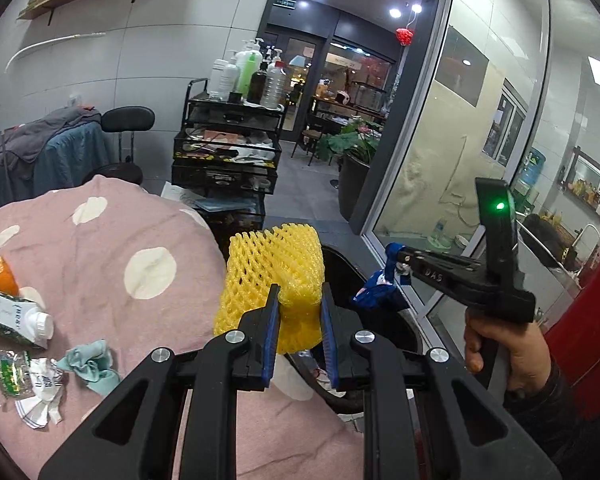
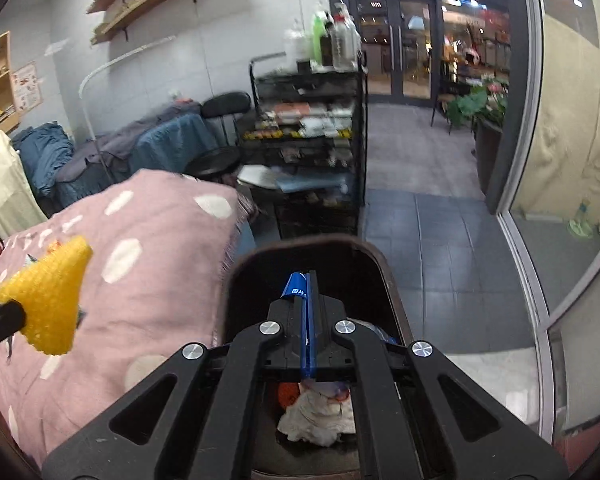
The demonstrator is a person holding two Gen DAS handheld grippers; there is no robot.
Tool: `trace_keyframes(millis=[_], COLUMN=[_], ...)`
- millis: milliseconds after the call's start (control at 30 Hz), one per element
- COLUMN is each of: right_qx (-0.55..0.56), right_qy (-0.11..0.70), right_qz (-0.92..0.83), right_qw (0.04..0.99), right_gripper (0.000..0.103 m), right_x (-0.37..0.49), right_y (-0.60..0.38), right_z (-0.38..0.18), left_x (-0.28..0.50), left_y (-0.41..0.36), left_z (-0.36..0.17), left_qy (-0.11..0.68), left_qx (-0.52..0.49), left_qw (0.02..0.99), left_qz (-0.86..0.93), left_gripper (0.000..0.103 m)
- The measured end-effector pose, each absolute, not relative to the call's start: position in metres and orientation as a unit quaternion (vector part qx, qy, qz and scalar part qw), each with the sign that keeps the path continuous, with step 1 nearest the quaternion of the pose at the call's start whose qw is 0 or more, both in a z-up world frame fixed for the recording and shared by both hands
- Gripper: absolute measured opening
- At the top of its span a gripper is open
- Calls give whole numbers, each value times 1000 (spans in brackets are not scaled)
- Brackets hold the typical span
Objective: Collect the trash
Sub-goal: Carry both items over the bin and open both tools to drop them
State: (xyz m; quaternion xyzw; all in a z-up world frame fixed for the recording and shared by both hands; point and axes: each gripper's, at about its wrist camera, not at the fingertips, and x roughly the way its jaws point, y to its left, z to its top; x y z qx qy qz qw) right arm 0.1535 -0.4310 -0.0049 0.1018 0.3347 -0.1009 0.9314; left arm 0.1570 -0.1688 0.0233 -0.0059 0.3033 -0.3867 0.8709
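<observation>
My left gripper is shut on a yellow foam fruit net and holds it above the edge of the pink dotted cloth, beside the dark trash bin. The net also shows in the right wrist view. My right gripper is shut on a blue wrapper over the open bin, which holds crumpled paper. In the left wrist view the right gripper holds the blue wrapper over the bin.
On the cloth lie a toothpaste tube, an orange peel, a crumpled teal tissue and small wrappers. A black trolley with bottles stands behind. A glass wall runs along the right.
</observation>
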Motion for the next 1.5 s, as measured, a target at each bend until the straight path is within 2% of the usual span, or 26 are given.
trace_keyframes(millis=[367,400,433,467,500,1133,1200,1300,1367,1500], right_qx=[67,68,67,65,63,174,199,206,209,214], right_qy=[472,480,489,492,485,344,331,327,329,330], right_qz=[-108,-104,-101,-103,-108,-174,-182,-197,-199,-200], right_qw=[872,869,864,862,865,906,904,901,899,897], right_gripper=[5,16,41,56,78,82,82,84,84,84], right_x=[188,191,191,189,185,122,116,112,112,112], right_y=[-444,-445,-444,-443,-441,-477,-486,-494,-497,-497], right_z=[-85,-89,-93,-95,-95,-35,-33,-33,-35,-39], left_x=[168,169,168,168,168,173,172,171,169,163], left_y=[-207,-209,-212,-215,-217,-276,-280,-283,-281,-277], left_z=[0,-3,-5,-7,-10,-40,-43,-48,-49,-45], left_qy=[351,355,358,361,365,411,413,418,415,400], left_qx=[5,8,11,14,16,44,49,58,62,65], left_qw=[841,839,837,835,834,796,793,789,793,800], left_qz=[-411,-412,-413,-414,-414,-442,-444,-446,-443,-444], left_gripper=[19,19,19,19,19,19,24,42,68,81])
